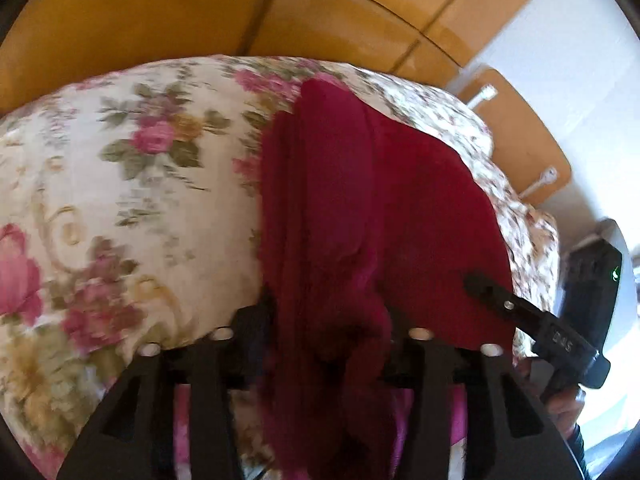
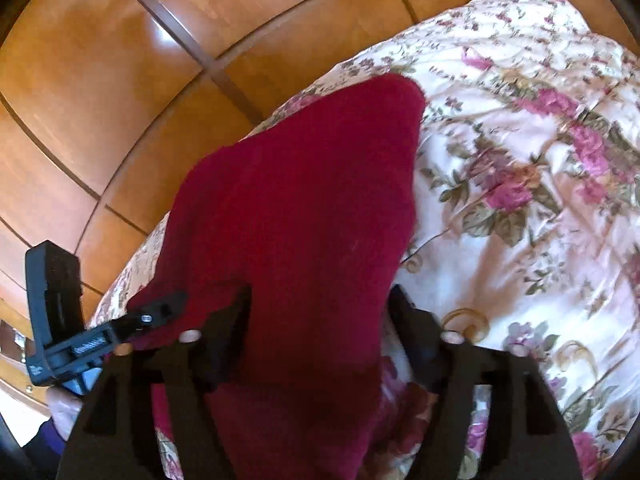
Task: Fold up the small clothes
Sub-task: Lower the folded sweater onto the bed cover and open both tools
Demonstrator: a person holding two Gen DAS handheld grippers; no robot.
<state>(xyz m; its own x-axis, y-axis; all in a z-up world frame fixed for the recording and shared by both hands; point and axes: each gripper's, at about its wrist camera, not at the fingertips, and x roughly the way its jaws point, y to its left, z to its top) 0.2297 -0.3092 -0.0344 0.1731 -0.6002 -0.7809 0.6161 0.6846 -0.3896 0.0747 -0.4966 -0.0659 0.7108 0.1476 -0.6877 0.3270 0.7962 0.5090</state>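
A dark red knitted garment (image 1: 340, 200) (image 2: 300, 200) lies stretched along the flowered bedcover (image 1: 140, 180) (image 2: 520, 240). Its near end runs between the fingers of both grippers. My left gripper (image 1: 326, 312) stands open, with bunched red cloth lying loose between its jaws. My right gripper (image 2: 320, 308) is also open, wide, with a flat band of the same garment between its jaws and the pads apart from it. One finger of the right gripper (image 1: 500, 300) rests over the garment's right edge in the left wrist view. The left gripper's finger (image 2: 160, 312) shows at the left of the right wrist view.
Orange wooden panels (image 1: 160, 20) (image 2: 100, 100) with dark seams stand beyond the bed's far edge. A wooden piece with white handles (image 1: 520, 140) and a white wall (image 1: 560, 60) are at the right. A hand (image 1: 564, 404) (image 2: 64, 404) holds each gripper's grip.
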